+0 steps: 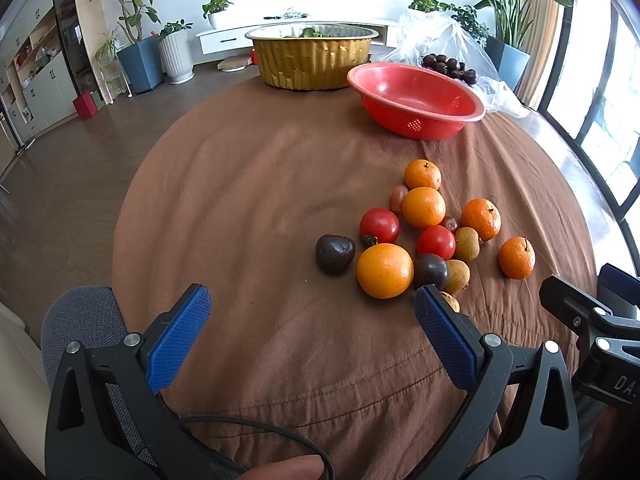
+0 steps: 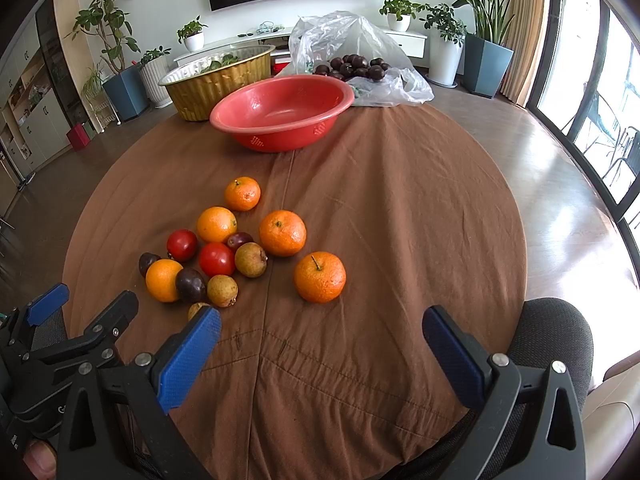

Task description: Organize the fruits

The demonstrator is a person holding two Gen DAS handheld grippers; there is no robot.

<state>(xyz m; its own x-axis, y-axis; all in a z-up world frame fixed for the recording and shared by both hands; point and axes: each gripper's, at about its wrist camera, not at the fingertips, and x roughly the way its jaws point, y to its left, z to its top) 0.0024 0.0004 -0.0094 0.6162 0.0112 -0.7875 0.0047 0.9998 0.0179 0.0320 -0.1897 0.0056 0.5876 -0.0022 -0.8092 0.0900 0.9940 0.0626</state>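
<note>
A pile of fruit lies on the brown cloth: several oranges, the nearest one (image 1: 385,271) (image 2: 320,277), two red tomatoes (image 1: 379,225) (image 2: 216,259), dark passion fruits (image 1: 335,253) (image 2: 190,284) and small brown longans (image 1: 467,243) (image 2: 250,259). An empty red basin (image 1: 416,100) (image 2: 282,112) stands beyond them. My left gripper (image 1: 312,304) is open and empty, low over the cloth just before the pile. My right gripper (image 2: 322,326) is open and empty, just before the nearest orange.
A gold foil bowl (image 1: 312,58) (image 2: 218,80) with greens stands behind the basin. A clear plastic bag (image 1: 452,46) (image 2: 360,60) with dark fruits lies at the table's far side. Grey chair backs (image 1: 80,320) (image 2: 556,332) flank the near edge.
</note>
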